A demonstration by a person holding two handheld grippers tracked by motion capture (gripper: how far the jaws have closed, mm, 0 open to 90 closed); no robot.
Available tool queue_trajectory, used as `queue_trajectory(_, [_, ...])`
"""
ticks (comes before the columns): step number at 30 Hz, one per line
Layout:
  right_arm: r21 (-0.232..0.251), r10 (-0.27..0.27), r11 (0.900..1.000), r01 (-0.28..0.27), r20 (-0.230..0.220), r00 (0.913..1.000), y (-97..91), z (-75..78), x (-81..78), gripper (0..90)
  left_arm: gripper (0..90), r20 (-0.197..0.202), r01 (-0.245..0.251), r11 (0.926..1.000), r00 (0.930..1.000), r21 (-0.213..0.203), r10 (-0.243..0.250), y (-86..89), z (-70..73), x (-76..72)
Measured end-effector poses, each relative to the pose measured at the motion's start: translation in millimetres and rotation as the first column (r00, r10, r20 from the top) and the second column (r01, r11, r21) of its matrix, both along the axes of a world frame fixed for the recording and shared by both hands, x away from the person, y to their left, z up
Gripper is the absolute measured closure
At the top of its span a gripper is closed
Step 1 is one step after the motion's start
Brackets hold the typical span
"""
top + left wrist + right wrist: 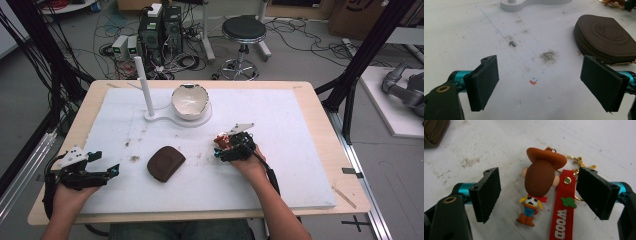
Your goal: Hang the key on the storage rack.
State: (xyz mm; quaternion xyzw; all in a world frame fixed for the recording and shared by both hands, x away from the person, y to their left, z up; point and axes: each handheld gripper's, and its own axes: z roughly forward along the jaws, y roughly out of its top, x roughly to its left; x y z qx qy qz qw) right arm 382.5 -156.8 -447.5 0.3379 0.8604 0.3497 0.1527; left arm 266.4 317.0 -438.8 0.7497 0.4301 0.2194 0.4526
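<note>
A cowboy-figure keychain with a brown hat, a red strap and gold rings lies on the white mat. My right gripper is open around it, a jaw on each side, neither pad touching. In the high view the right gripper sits over the keychain right of centre. A dark brown zip pouch lies mid-mat. My left gripper is open near the mat's left edge, pointing toward the pouch, with bare mat between its jaws.
A white stand with an upright post and a cracked white bowl sits at the back of the mat. The wooden table rims the mat. A stool, computers and cables crowd the floor beyond.
</note>
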Motion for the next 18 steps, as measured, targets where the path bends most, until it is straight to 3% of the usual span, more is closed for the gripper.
queue_trajectory(1, [0.000,0.000,1.0000,0.000,0.000,1.0000,0.0,0.0,0.0,22.9,15.0,0.000,0.000,1.0000,1.0000,0.000,0.000,0.0,0.0,0.0])
queue_trajectory(2, [-0.012,0.012,0.9999,-0.012,-0.009,0.9999,-0.2,-0.4,-0.2,31.0,15.0,-0.001,0.003,1.0000,1.0000,0.005,-0.003,-0.8,0.1,0.7])
queue_trajectory(9, [-0.043,0.016,0.9989,-0.015,0.010,0.9998,1.6,-0.5,-1.8,39.8,15.0,-0.008,0.011,0.9999,0.9999,0.012,-0.011,-4.2,-0.7,3.3])
queue_trajectory(13, [-0.076,0.014,0.9970,-0.011,0.041,0.9991,3.0,-0.8,-3.3,55.0,15.0,-0.009,0.014,0.9998,0.9999,0.015,-0.014,-6.4,-1.1,4.2])
queue_trajectory(18, [-0.083,0.016,0.9965,-0.012,0.047,0.9988,2.6,-0.3,-2.6,57.7,15.1,-0.010,0.015,0.9998,0.9998,0.015,-0.015,-7.4,-1.0,3.7])
